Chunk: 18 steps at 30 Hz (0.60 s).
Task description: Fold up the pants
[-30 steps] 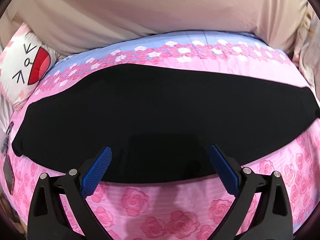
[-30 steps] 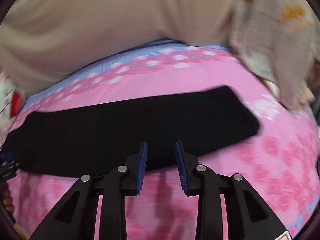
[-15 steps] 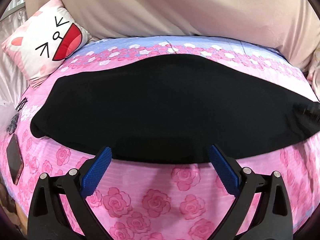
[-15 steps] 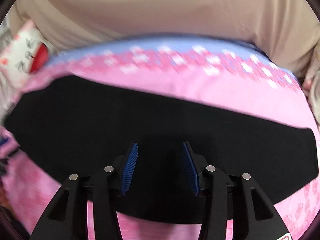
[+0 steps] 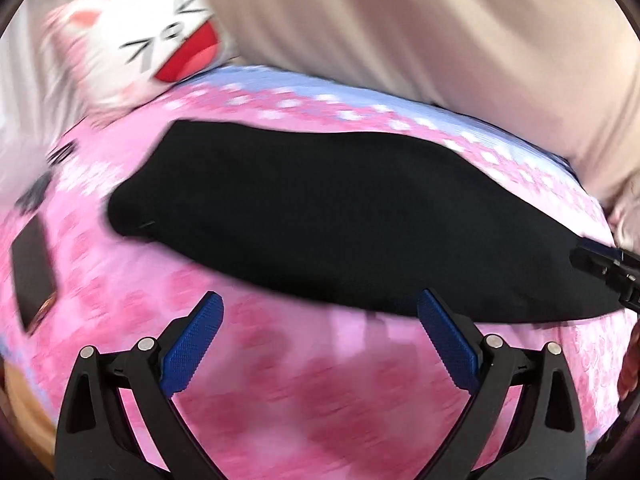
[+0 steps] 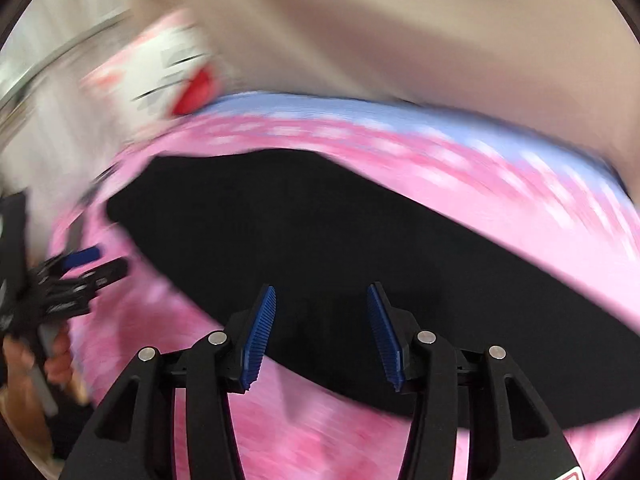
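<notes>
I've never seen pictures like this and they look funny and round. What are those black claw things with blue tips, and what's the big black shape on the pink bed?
Those claws are grabbing tools, one held in each of a person's hands. Each tool carries a small round-view camera looking out along its two fingers, which bends the picture.

One picture comes from the left gripper; its blue pads are spread wide and hold nothing. The other comes from the right gripper, also open and empty, over the near edge of the cloth.

The big black shape is a pair of pants lying flat on a pink rose bedsheet. At the far corner sits a cartoon cat pillow, and a dark flat thing, maybe a phone, lies near the edge. Things look smeared because the cameras are moving.
</notes>
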{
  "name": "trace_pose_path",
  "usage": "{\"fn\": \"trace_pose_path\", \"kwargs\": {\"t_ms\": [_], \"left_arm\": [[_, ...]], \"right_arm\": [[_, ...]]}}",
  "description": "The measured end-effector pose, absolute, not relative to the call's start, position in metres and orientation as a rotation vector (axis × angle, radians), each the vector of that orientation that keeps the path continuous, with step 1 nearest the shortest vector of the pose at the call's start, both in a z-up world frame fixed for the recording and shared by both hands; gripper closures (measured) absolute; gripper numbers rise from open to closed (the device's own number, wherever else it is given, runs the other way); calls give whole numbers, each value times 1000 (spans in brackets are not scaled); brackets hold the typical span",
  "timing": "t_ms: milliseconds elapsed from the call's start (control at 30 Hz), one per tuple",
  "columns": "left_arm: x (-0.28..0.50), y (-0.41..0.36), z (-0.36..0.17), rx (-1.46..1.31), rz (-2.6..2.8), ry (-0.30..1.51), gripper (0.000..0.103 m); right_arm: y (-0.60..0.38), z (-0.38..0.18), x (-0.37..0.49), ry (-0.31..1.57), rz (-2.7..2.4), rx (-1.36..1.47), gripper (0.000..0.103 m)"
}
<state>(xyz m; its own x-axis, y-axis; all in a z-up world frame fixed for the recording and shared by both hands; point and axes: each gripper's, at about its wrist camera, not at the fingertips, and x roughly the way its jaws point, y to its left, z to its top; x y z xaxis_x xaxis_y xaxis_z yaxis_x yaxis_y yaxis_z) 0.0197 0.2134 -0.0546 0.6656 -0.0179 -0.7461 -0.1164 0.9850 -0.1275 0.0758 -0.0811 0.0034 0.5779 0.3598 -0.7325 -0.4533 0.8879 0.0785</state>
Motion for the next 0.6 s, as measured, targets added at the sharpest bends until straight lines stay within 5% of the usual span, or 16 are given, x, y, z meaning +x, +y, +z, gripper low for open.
{"fn": "trace_pose_path", "kwargs": {"t_ms": [267,467,500,533,600], "left_arm": [[-13,187,-72,-80,0,877,7],[-21,172,-82,-68,-79,903,7],[-21,172,-82,-67,-79,903,7],[-21,173,-83,-65,-88,904,7],[-19,175,-84,-67,-104,906,7]], "right_arm": [[172,26,108,689,969,-682,32],[278,-25,109,680,1033,-969,33],[284,-31,111,685,1023,-990,40],[291,-38,114,705,1021,-1006,93],[296,-41,127,778,1019,-961,98]]}}
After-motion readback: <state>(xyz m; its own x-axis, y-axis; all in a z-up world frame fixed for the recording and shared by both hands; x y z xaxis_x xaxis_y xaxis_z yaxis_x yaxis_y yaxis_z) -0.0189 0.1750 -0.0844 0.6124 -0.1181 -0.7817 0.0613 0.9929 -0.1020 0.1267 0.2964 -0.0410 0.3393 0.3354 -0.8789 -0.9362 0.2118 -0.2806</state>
